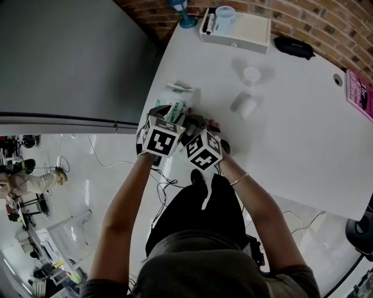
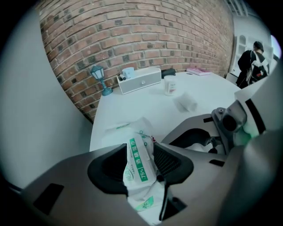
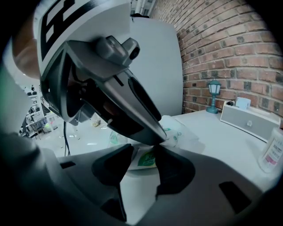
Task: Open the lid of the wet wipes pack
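Head view: the pack (image 1: 179, 93) sits near the left edge of the white table (image 1: 291, 128), directly ahead of both grippers. The left gripper (image 1: 172, 116) and right gripper (image 1: 198, 129) are side by side, marker cubes almost touching, both aimed down at the pack. Further back on the table are a bottle (image 1: 245, 106) lying on its side, a jar (image 1: 252, 74), a white box (image 1: 236, 32) and a small blue lamp (image 1: 185, 16), all well clear of the pack.

Left gripper view: the pack (image 2: 138, 145) stands on edge between the jaws, green stripe facing the camera. It is pinched narrow where both pads bear on it. The left jaws are clenched on the pack.

Right gripper view: the pack's leaf-marked end (image 3: 146, 159) lies at the jaw tips, with the left gripper's jaw crossing just above. The right jaws flank this end closely and appear to nip it. The other gripper's shadow makes contact hard to confirm.
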### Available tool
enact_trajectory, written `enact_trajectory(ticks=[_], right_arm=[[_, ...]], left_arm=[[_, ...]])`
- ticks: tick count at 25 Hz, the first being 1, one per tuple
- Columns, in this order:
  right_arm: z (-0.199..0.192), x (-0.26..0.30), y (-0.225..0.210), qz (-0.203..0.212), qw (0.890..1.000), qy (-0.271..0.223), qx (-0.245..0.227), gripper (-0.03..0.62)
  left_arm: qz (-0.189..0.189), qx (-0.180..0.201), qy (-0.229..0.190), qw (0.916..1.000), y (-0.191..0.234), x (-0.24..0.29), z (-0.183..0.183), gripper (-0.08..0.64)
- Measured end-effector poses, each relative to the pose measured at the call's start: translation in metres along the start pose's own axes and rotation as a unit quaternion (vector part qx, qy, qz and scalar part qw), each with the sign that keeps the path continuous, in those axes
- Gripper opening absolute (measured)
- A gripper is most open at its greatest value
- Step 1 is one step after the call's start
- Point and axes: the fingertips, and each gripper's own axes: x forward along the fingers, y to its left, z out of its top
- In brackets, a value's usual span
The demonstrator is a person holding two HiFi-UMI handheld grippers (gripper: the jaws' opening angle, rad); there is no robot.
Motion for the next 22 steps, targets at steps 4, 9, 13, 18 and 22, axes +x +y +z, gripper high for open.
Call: enact_trajectory(ticks=[4,9,13,18,22], right_arm=[[0.000,0.000,0.000,0.001,1.000,0.001,-0.002,0.178],[0.000,0.000,0.000,0.001,1.000,0.000,-0.002,0.176],[-0.001,0.001,0.001,0.002,1.000,0.002,0.001,0.178],[-0.002,0.001,0.002,0.006,1.000,0.006,0.002,0.178],[-0.003,0.001,0.001,0.002,1.000,0.007,-0.002,0.176]], left_arm=[[0.008,0.018,0.022,0.9996,0.002,0.002,-0.001,0.183],[0.017,0.027,0.054,0.9980,0.001,0.003,-0.009,0.183],[0.026,0.030,0.070,0.9968,0.003,0.006,-0.013,0.179],[0.030,0.035,0.081,0.9956,-0.003,0.008,-0.012,0.118],[0.020,0.041,0.086,0.9953,-0.007,0.009,-0.012,0.086]])
